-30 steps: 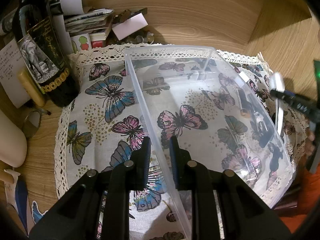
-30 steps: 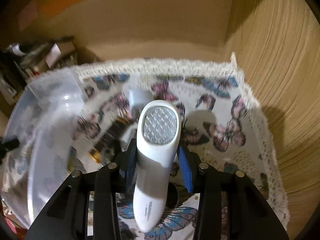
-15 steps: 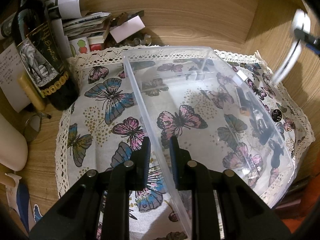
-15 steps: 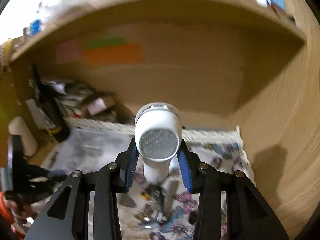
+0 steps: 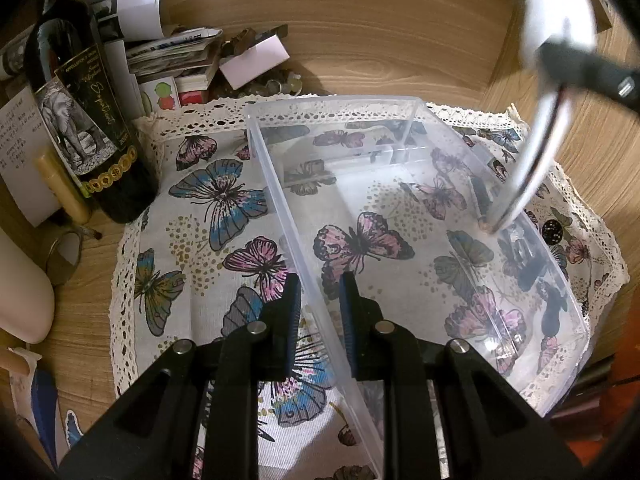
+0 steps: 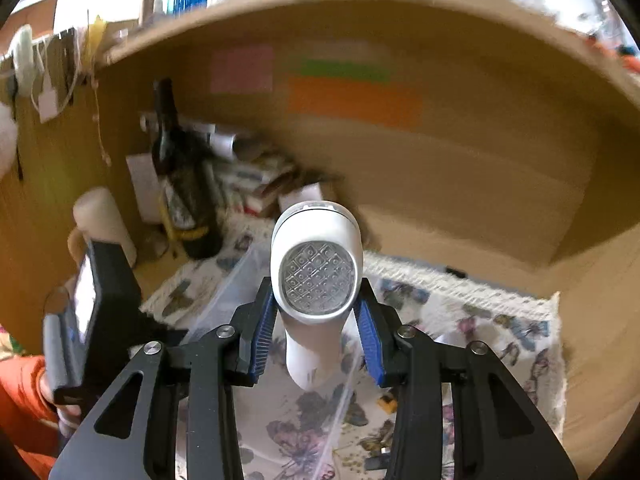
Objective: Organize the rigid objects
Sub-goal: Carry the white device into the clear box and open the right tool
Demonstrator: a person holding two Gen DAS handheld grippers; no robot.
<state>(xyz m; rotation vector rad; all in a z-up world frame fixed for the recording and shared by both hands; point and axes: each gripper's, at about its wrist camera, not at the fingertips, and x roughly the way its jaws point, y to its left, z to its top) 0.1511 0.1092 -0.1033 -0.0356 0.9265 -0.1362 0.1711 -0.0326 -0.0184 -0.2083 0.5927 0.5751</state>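
Note:
A clear plastic bin [image 5: 400, 208] stands on a butterfly-print cloth [image 5: 208, 216]. My left gripper [image 5: 318, 312] is shut on the bin's left wall, one finger on each side. My right gripper [image 6: 316, 328] is shut on a white lint shaver [image 6: 316, 276] with a round metal mesh head, held high above the cloth and bin [image 6: 236, 292]. In the left wrist view the shaver [image 5: 548, 92] shows blurred at the upper right, above the bin's right side. Small dark items lie on the cloth behind the bin's right wall [image 5: 524, 252].
A dark wine bottle [image 5: 88, 120] stands at the cloth's back left, with stacked papers and boxes [image 5: 176, 60] behind. A cream cylinder [image 6: 104, 220] stands at left. Wooden walls [image 5: 400, 32] close the back and right. Coloured sticky notes [image 6: 352, 96] hang on the back wall.
My right gripper has lifted the lint shaver off the cloth and carried it up and left, over the bin's right side. The left gripper has stayed clamped on the bin wall.

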